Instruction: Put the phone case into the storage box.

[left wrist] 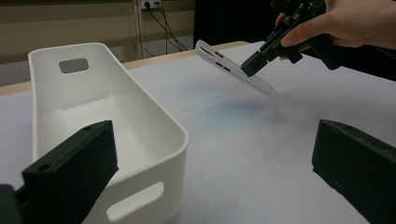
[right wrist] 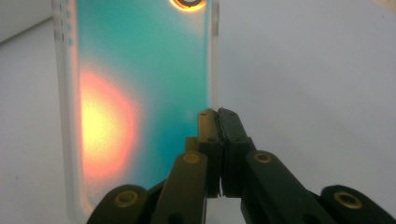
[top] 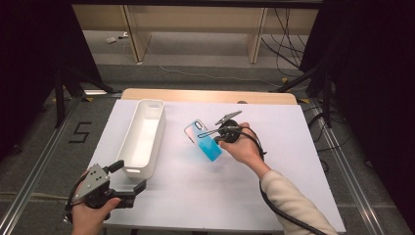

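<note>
Right gripper [top: 215, 133] pinches the long edge of the phone case [top: 203, 140] — case tilted, one end lifted off the table [top: 293, 161]. Left gripper [top: 128, 177], jaws apart, waits beside the white bin [top: 157, 142] — likely next: carry case into bin

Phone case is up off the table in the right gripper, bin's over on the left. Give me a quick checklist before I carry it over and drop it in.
1. Right gripper shut on the phone case edge: ok.
2. Grip security: thin edge pinch only, cannot tell.
3. Case lifted clear of the table: ok, tilted.
4. White bin empty inside: ok.
5. Left gripper open at the bin's near end, out of the path: ok.
</note>
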Available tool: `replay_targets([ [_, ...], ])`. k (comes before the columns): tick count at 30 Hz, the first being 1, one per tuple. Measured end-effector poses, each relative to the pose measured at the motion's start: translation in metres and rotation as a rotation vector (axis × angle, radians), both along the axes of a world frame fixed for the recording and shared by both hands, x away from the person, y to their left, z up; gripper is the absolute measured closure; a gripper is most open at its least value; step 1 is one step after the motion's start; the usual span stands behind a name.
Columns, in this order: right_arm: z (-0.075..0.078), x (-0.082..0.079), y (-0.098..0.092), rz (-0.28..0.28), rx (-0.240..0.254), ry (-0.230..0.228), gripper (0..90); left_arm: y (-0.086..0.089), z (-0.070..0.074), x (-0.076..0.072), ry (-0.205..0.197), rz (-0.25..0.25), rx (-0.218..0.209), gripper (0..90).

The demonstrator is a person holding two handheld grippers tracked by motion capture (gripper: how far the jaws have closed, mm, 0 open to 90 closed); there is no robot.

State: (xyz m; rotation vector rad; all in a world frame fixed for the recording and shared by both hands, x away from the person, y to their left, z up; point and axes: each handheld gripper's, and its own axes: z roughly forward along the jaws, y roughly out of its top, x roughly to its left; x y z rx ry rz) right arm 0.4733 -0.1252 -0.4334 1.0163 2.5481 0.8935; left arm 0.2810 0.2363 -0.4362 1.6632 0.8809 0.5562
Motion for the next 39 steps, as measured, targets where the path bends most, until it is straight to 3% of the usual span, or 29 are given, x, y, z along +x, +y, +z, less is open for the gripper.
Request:
replay_targets([
  [2, 0.002, -0.003, 0.0, -0.002, 0.007, -0.009, 89.5, 0.0, 0.0, 0.0, 0.001, 0.001, 0.002, 0.0],
  [4, 0.001, -0.004, 0.0, -0.018, 0.026, -0.061, 89.5, 0.0, 0.0, 0.0, 0.001, 0.001, 0.002, 0.0],
  [5, 0.003, -0.007, -0.001, -0.025, 0.033, -0.036, 89.5, 0.0, 0.0, 0.0, 0.001, 0.002, 0.003, 0.0],
  [6, 0.004, -0.008, -0.002, -0.022, 0.038, -0.041, 89.5, 0.0, 0.0, 0.0, 0.001, 0.002, 0.002, 0.0],
  [10, 0.005, -0.012, -0.004, -0.038, 0.075, -0.098, 89.5, 0.0, 0.0, 0.0, 0.001, 0.002, 0.004, 0.0],
  [12, 0.008, -0.014, -0.005, -0.043, 0.086, -0.087, 89.5, -0.001, -0.001, 0.001, -0.002, 0.002, -0.001, 0.0],
  [24, 0.012, -0.026, -0.014, -0.071, 0.146, -0.176, 89.4, -0.004, 0.002, 0.0, -0.008, 0.007, -0.009, 0.0],
  [27, 0.016, -0.033, -0.018, -0.093, 0.179, -0.198, 89.5, -0.007, 0.005, 0.001, -0.012, 0.004, -0.021, 0.0],
  [34, 0.02, -0.041, -0.022, -0.127, 0.194, -0.238, 89.4, -0.017, 0.014, 0.004, -0.013, 0.008, -0.037, 0.0],
  [38, 0.023, -0.048, -0.022, -0.146, 0.206, -0.254, 89.4, -0.032, 0.022, 0.01, -0.029, -0.016, -0.027, 0.0],
  [39, 0.024, -0.05, -0.022, -0.163, 0.205, -0.277, 89.4, -0.042, 0.025, 0.015, -0.034, -0.029, -0.039, 0.0],
])
